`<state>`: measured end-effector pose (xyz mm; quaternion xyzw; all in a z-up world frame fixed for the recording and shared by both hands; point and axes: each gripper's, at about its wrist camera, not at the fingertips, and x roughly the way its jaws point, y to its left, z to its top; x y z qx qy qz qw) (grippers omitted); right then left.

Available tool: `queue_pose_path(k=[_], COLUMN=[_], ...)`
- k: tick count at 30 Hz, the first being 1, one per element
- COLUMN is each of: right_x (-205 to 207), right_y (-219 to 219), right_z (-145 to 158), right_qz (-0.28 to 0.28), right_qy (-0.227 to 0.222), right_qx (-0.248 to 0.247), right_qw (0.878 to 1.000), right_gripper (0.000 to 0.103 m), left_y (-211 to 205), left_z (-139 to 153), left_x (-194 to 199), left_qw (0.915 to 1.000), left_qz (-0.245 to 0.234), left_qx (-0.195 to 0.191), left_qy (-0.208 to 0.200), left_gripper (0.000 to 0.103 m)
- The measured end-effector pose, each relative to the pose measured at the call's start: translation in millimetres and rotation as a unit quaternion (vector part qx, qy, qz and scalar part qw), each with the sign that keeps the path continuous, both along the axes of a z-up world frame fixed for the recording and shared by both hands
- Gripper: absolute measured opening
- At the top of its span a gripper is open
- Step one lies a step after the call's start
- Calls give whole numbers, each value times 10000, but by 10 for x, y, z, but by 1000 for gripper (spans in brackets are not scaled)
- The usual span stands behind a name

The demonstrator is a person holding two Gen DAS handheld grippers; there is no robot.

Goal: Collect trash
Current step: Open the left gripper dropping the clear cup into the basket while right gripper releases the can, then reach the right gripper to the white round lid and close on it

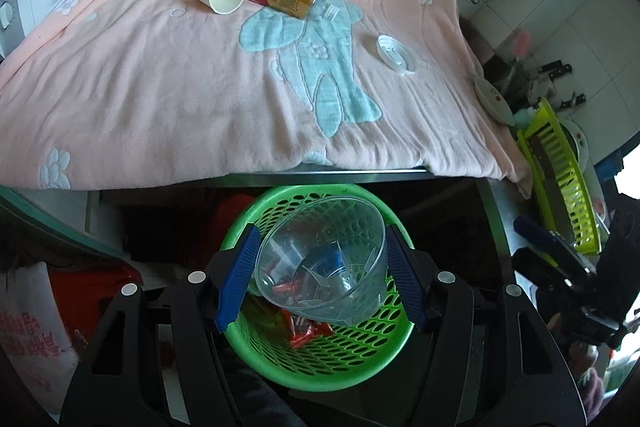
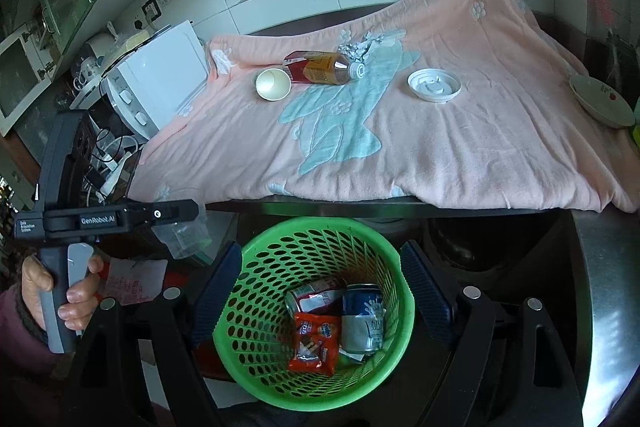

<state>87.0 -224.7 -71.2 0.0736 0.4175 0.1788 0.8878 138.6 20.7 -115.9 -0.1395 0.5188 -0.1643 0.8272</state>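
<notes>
The left gripper (image 1: 322,267) pinched a clear plastic cup (image 1: 324,259) between its blue fingers (image 1: 236,279), holding it tilted with the mouth turned up and away, directly above the green basket (image 1: 320,359). In the right wrist view the same gripper showed from the side, reaching level towards the basket with the cup (image 2: 184,235) at its tip, and the person's left hand (image 2: 60,295) wrapped around its grey handle, fingers curled round the front.

The right gripper (image 2: 320,295) hung over the basket (image 2: 248,307) with its fingers (image 2: 426,291) spread wide on either side of the rim, holding nothing.

Inside the basket lay a crushed blue can (image 2: 364,319), an orange snack wrapper (image 2: 314,341) and a crumpled red-and-white can (image 2: 314,297), all touching one another at the bottom.

Above and behind the basket, the worktop was covered by a pink towel (image 2: 460,147). On it lay a white paper cup (image 2: 273,85) on its side, mouth towards the cameras, touching a plastic bottle (image 2: 324,67) that also lay flat, with crumpled foil (image 2: 356,49) just beyond its capped end. A white plastic lid (image 2: 434,85) sat apart to the right, and a shallow dish (image 2: 600,103) rested at the towel's right edge.
</notes>
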Motion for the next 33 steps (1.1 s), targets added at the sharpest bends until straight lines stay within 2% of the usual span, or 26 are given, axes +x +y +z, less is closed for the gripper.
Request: queue_pose_path(k=[6, 9, 11, 16, 18, 26, 33], right_x=[-37, -44, -49, -31, -17, 109, 424], right_y=[-82, -104, -106, -109, -113, -169, -252], right_z=[22, 48, 71, 100, 108, 119, 109], right_qz=[-120, -165, -168, -178, -175, -263, -437], right_qy=[-34, -88, -126, -182, -194, -193, -129], right_qx=[18, 27, 31, 57, 55, 29, -23], right_qw=[9999, 9998, 9998, 9997, 9996, 9995, 9990], right_gripper=[79, 85, 85, 87, 87, 89, 89], left_y=[-142, -188, -214, -241, -244, -145, -19], left_z=[-186, -228, -243, -258, -265, -215, -108], left_x=[-46, -69, -78, -94, -91, -27, 134], left_qw=[9994, 9990, 9987, 9983, 9982, 9988, 9995], left_qz=[-210, -260, -307, -355, -359, -238, -59], left_qx=[79, 72, 91, 62, 54, 55, 109], left_qy=[276, 352, 391, 454, 486, 434, 302], left_gripper=[64, 65, 65, 77, 78, 78, 80])
